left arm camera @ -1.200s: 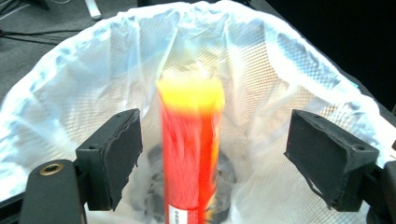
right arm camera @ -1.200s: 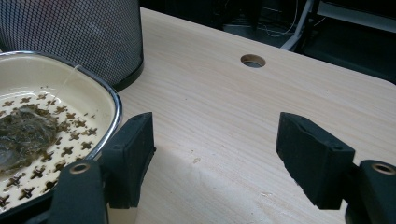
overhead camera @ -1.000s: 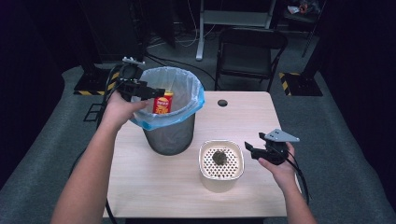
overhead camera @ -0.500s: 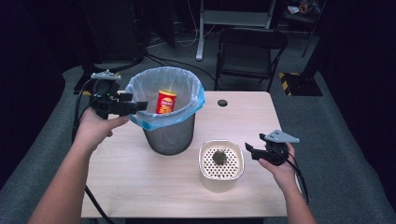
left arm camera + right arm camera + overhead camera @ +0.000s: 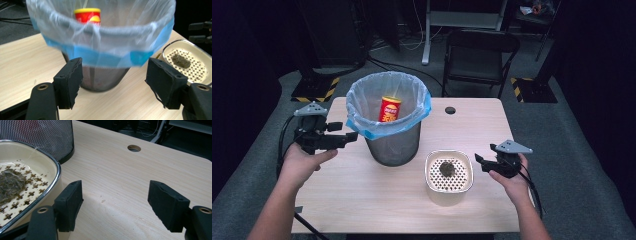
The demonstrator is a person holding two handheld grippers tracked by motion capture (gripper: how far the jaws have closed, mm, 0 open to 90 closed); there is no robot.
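A red snack can (image 5: 388,110) stands upright inside the mesh waste bin (image 5: 392,145), which is lined with a clear and blue bag. My left gripper (image 5: 349,137) hovers left of the bin and points at it, open with nothing between the jaws. In the left gripper view the gripper (image 5: 113,80) faces the bin (image 5: 100,75), with the can (image 5: 87,16) above the rim. My right gripper (image 5: 478,162) rests right of a cream perforated container (image 5: 448,192); it (image 5: 115,200) is open over bare table.
A dark clump (image 5: 447,168) lies on the container's perforated top, also seen as the clump (image 5: 10,183) in the right gripper view. The table has a cable hole (image 5: 450,110) at the back. A folding chair (image 5: 479,55) stands behind the table.
My left hand has drawn back from the bin's rim, moving left and down to beside the bin. The can stays in the bin. The right hand has kept still.
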